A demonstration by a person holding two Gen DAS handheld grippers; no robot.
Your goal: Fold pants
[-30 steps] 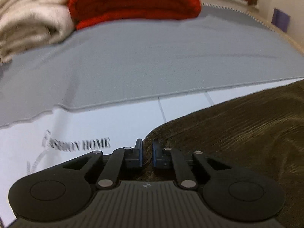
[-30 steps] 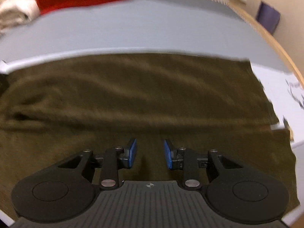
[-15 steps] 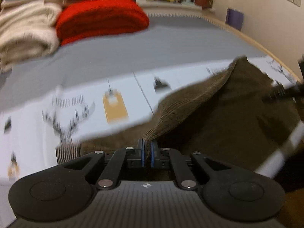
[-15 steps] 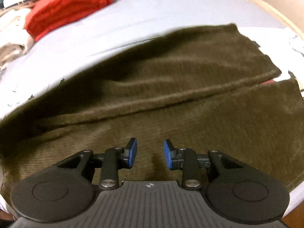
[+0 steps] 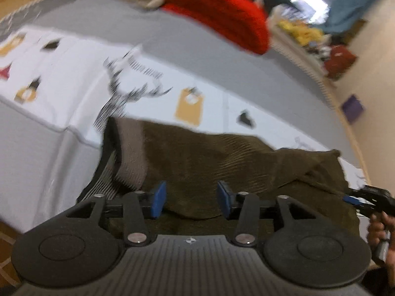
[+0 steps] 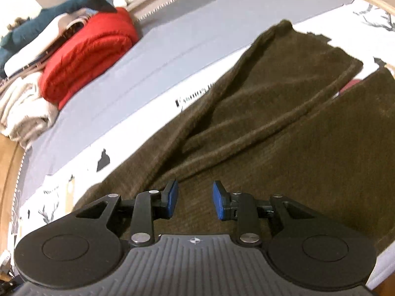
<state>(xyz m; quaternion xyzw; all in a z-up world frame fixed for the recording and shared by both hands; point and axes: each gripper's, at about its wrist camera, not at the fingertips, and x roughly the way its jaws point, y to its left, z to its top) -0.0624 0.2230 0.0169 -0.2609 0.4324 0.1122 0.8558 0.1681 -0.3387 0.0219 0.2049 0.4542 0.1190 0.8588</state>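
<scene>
- In your left wrist view, your left gripper (image 5: 189, 198) hangs over the brown pants (image 5: 222, 162), which lie on the white printed sheet (image 5: 74, 79) near the bed's edge.
- Its blue fingers (image 5: 158, 198) have just been opening and now stand apart. A fold of the pants lies low between them, but the pads do not press on it.
- Only this view shows the striped inside of the waistband (image 5: 108, 177), turned up at the left end of the pants.
- Only this view shows your right gripper from outside, at the far right edge (image 5: 355, 200), with your hand (image 5: 380, 231) behind it, over the other end of the pants.
- In your right wrist view, your right gripper (image 6: 193, 201) points down at the pants (image 6: 284, 123). Its fingers (image 6: 218, 203) stand a little apart and hold nothing.
- Only this view shows one pant leg folded over the other, with a long ridge running across.
- Behind the pants you see a grey blanket (image 6: 172, 34), a red folded blanket (image 6: 86, 49), a cream pile (image 6: 22, 113) beside it and a blue toy shark (image 6: 61, 7) on top.
- Nothing stands between the fingers and the pants.
</scene>
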